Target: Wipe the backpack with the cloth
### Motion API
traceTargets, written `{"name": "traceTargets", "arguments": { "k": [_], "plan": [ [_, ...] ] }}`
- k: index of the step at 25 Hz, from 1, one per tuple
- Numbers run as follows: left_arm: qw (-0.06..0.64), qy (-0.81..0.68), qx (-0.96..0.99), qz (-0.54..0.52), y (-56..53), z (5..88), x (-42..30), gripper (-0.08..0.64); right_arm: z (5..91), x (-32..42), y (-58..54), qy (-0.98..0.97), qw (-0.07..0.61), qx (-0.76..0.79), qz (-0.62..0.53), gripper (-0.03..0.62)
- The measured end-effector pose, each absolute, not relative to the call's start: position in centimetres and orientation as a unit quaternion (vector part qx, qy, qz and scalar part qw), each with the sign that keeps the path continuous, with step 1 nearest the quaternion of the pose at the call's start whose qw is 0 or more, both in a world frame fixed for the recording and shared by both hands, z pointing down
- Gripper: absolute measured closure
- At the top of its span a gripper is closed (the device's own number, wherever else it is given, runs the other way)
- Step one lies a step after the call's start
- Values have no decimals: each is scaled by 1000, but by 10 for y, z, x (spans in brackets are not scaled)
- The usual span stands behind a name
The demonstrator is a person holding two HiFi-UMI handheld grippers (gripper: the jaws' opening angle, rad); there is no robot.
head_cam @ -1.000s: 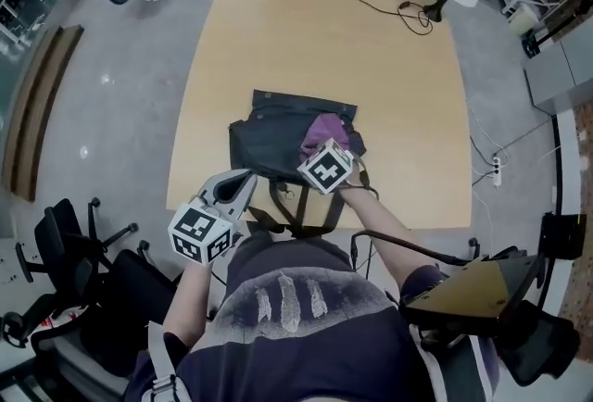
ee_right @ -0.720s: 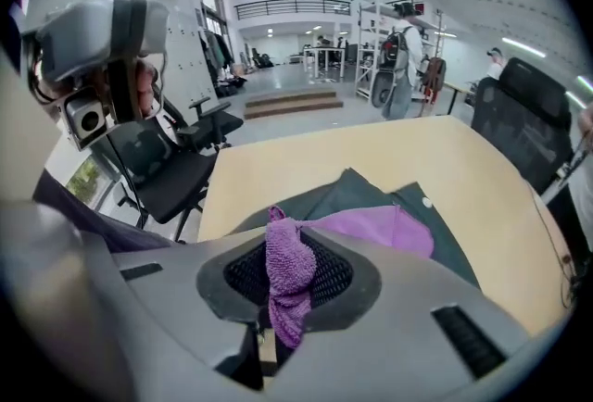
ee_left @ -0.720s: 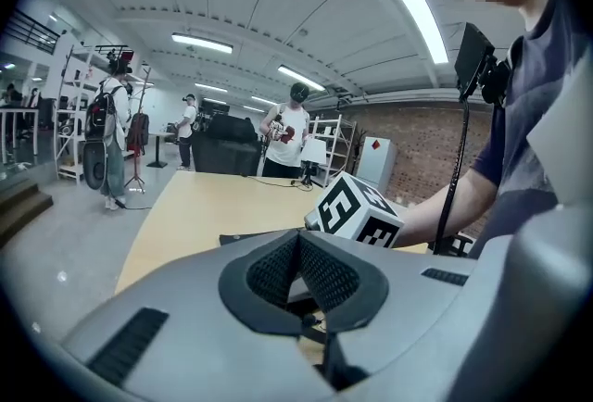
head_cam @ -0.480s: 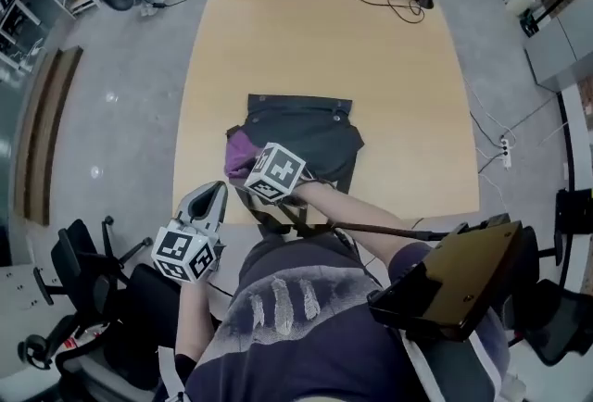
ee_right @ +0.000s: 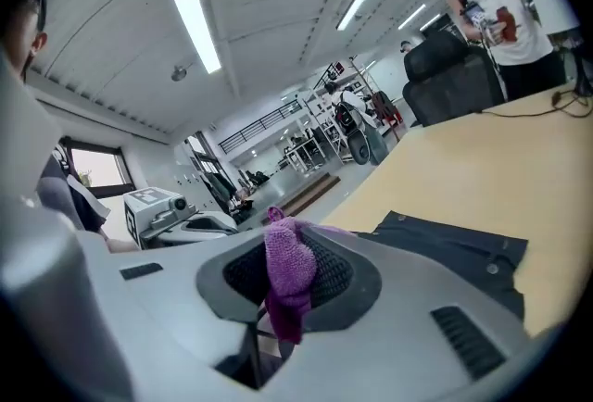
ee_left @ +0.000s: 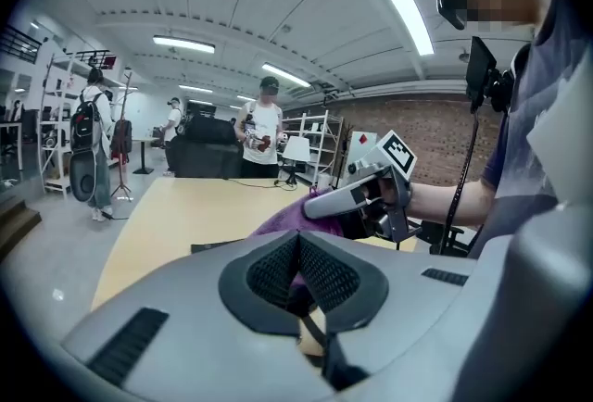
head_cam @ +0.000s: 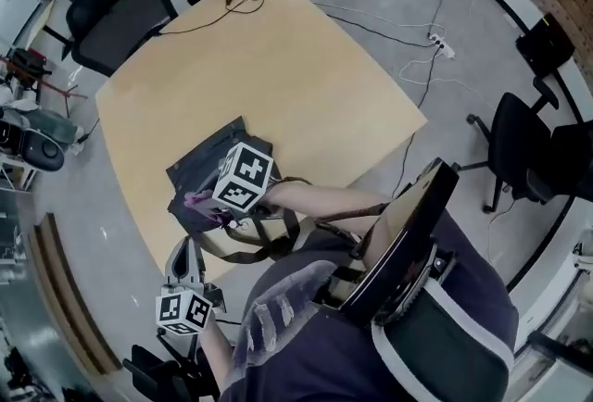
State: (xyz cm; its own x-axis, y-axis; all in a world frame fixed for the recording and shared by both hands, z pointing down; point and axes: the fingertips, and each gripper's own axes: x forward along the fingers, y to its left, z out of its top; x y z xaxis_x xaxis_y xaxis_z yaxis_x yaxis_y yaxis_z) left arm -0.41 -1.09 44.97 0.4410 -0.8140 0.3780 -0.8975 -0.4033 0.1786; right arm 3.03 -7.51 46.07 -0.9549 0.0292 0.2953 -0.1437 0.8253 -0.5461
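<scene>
Gripping the purple cloth, our right gripper has its jaws clamped on it. The cloth sits at the jaw tips, on the left corner of the dark backpack on the table. We log the left gripper beyond the table edge, jaws together, empty, apart from the backpack.

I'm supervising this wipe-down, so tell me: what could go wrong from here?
1. The backpack lies at the table edge with its straps hanging over, and the left gripper, shut, is away from it; wiping strokes could drag it off.
2. The right gripper pinches only a bunch of the cloth, which might slip out.
</scene>
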Motion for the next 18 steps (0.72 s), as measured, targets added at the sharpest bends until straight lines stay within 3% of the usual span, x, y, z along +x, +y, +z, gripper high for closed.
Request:
{"name": "traceTargets", "arguments": {
  "k": [8,18],
  "plan": [
    [163,-435,873,151,-12,445,79,552,434,110,-50,-949,96,59,296,534],
    [128,-400,895,148,40,431,50,552,407,109,7,-949,61,121,284,534]
  ]
}}
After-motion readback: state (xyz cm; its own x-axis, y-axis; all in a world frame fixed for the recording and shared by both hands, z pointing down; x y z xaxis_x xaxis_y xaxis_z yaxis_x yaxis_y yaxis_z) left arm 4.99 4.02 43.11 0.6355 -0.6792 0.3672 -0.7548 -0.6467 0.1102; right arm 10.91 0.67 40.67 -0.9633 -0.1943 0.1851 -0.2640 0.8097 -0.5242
